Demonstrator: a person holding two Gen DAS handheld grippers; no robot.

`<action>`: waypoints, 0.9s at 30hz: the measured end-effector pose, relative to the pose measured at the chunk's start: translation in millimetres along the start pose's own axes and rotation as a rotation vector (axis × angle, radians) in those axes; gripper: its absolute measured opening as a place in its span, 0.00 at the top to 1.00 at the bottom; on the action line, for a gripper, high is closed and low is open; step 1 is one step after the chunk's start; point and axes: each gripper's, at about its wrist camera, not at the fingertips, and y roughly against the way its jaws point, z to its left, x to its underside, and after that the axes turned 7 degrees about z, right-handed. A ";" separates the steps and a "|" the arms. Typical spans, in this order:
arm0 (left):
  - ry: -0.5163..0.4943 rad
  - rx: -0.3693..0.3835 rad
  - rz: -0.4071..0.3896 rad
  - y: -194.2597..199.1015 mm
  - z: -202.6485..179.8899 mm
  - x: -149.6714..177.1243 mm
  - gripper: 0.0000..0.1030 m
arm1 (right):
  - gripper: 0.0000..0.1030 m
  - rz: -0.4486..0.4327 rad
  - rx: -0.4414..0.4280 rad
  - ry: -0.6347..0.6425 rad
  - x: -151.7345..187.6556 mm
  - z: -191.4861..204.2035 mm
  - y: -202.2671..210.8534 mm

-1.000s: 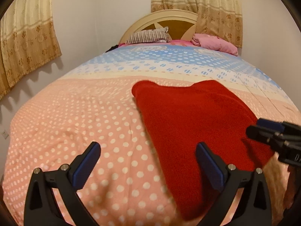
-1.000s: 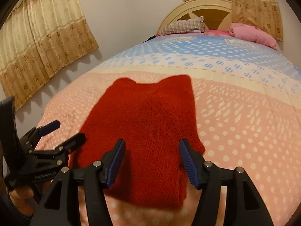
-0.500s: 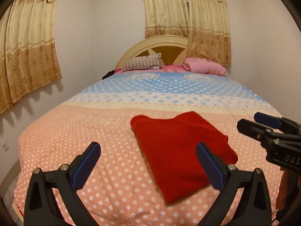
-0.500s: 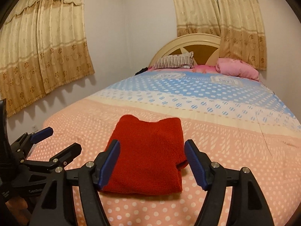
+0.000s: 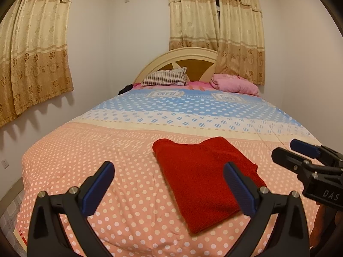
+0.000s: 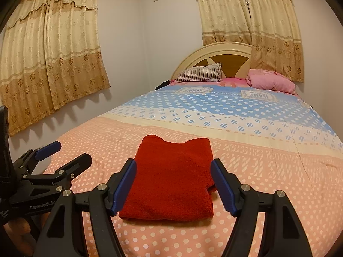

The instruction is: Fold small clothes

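A red knitted garment [image 5: 203,180] lies folded into a flat rectangle on the pink dotted part of the bedspread [image 5: 107,150]; it also shows in the right wrist view [image 6: 173,182]. My left gripper [image 5: 169,190] is open and empty, held above the bed just left of the garment. My right gripper [image 6: 173,186] is open and empty, held above the garment's near edge. Each gripper shows in the other's view: the right gripper [image 5: 300,154] at the right, the left gripper [image 6: 64,154] at the left.
A striped pillow [image 5: 165,77] and a pink bundle [image 5: 235,85] lie at the headboard [image 5: 182,57]. Curtains [image 5: 34,53] hang on the left and back walls. The bed's near edge and floor [image 5: 10,214] show at the lower left.
Both grippers have pulled back and up from the folded garment, which now looks smaller and farther away. The garment has stayed in place.
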 end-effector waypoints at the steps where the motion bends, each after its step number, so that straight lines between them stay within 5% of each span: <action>1: 0.001 0.000 0.000 0.5 -0.2 0.9 0.00 | 0.30 -0.001 -0.001 -0.001 -0.1 0.6 0.4; 27: -0.004 -0.002 0.004 0.4 -0.1 1.9 0.00 | 0.30 -0.009 -0.029 -0.020 3.0 -7.0 2.9</action>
